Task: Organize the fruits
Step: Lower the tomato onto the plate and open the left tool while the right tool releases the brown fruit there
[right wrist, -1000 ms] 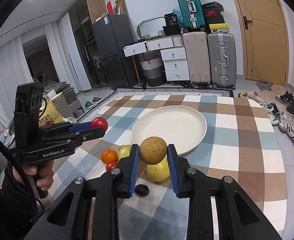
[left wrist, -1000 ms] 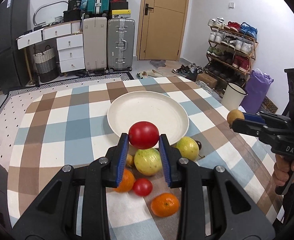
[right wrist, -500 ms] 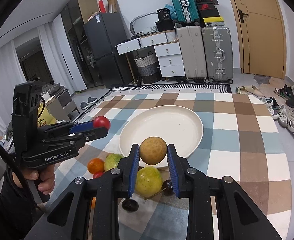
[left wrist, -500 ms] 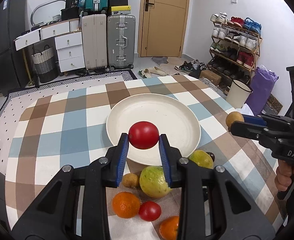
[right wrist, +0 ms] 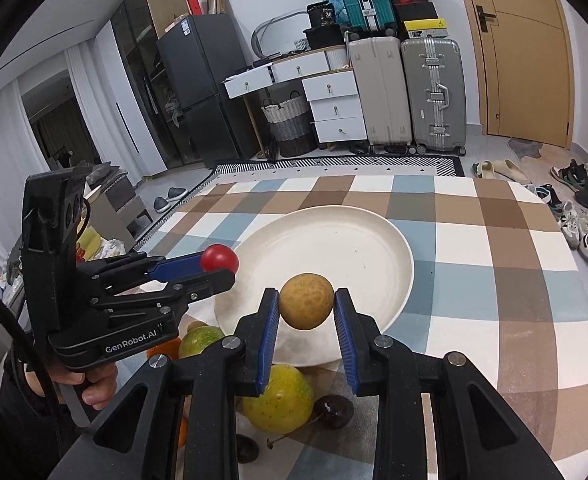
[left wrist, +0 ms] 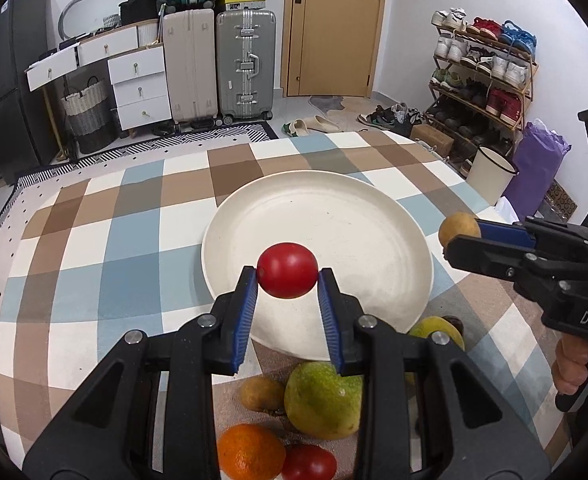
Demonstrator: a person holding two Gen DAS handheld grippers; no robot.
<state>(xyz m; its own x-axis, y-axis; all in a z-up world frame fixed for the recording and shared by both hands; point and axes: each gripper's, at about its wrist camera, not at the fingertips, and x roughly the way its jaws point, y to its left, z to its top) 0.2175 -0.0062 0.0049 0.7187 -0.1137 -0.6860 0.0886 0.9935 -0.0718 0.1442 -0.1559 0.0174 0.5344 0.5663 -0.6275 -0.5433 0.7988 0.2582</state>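
My left gripper (left wrist: 287, 280) is shut on a red tomato (left wrist: 287, 276), held over the near rim of the empty cream plate (left wrist: 333, 216). My right gripper (right wrist: 306, 307) is shut on a round tan-brown fruit (right wrist: 306, 301), held over the plate's (right wrist: 333, 240) near edge. Each gripper shows in the other's view: the right gripper (left wrist: 459, 236) at the plate's right side, the left gripper (right wrist: 218, 265) at its left. On the cloth below lie two green-yellow fruits (left wrist: 322, 400) (left wrist: 437, 330), a small brown fruit (left wrist: 262, 394), an orange (left wrist: 250, 452), another tomato (left wrist: 309, 462) and dark cherries (right wrist: 333, 412).
The checked tablecloth (left wrist: 106, 248) covers the table, with bare cloth left of and beyond the plate. A hand (right wrist: 90, 384) grips the left tool's handle. Suitcases (left wrist: 246, 64), drawers (left wrist: 138, 80), a shoe rack (left wrist: 481, 80) and a white bin (left wrist: 489, 174) stand around the room.
Both grippers have moved forward and down, from above the fruit pile to over the plate's near rim, each still holding its fruit.
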